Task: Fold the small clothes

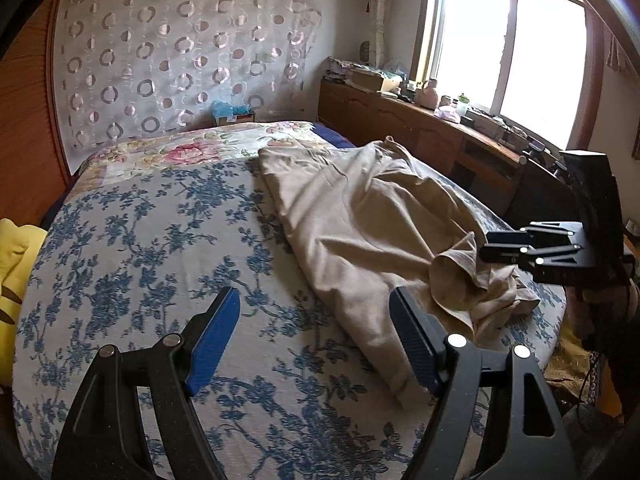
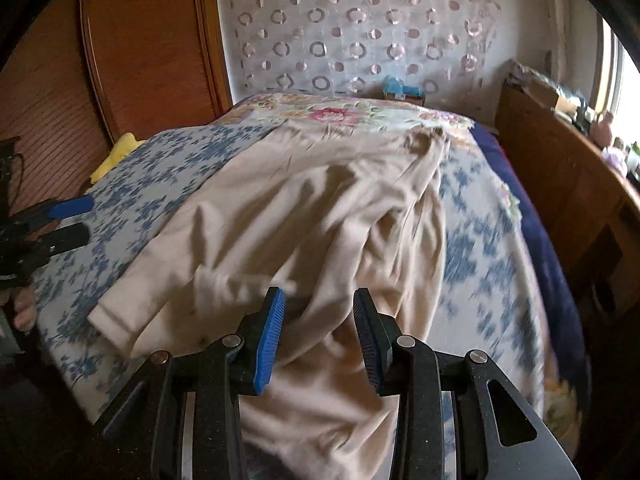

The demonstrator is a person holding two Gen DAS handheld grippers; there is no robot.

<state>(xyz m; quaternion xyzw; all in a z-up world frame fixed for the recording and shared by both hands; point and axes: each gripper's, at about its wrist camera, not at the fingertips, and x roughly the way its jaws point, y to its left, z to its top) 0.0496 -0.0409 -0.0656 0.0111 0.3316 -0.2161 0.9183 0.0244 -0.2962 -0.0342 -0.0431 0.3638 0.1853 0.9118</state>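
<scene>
A beige garment [image 1: 360, 216] lies rumpled on the bed's blue-flowered cover, stretching from near the pillows to the front right edge; in the right wrist view the garment [image 2: 312, 208] fills the middle. My left gripper [image 1: 314, 312] is open and empty above the cover, its right finger at the garment's near hem. My right gripper [image 2: 318, 312] is open over the bunched near end of the garment, holding nothing. The right gripper also shows in the left wrist view [image 1: 504, 246], and the left gripper shows at the left edge of the right wrist view [image 2: 76, 220].
The bed [image 1: 140, 240] has a rose-patterned section by the curtain-covered headboard [image 1: 180, 60]. A wooden sideboard [image 1: 420, 128] with clutter runs under the window on the right. A yellow cushion [image 1: 12, 264] lies left of the bed. A wooden wardrobe [image 2: 140, 48] stands on the left.
</scene>
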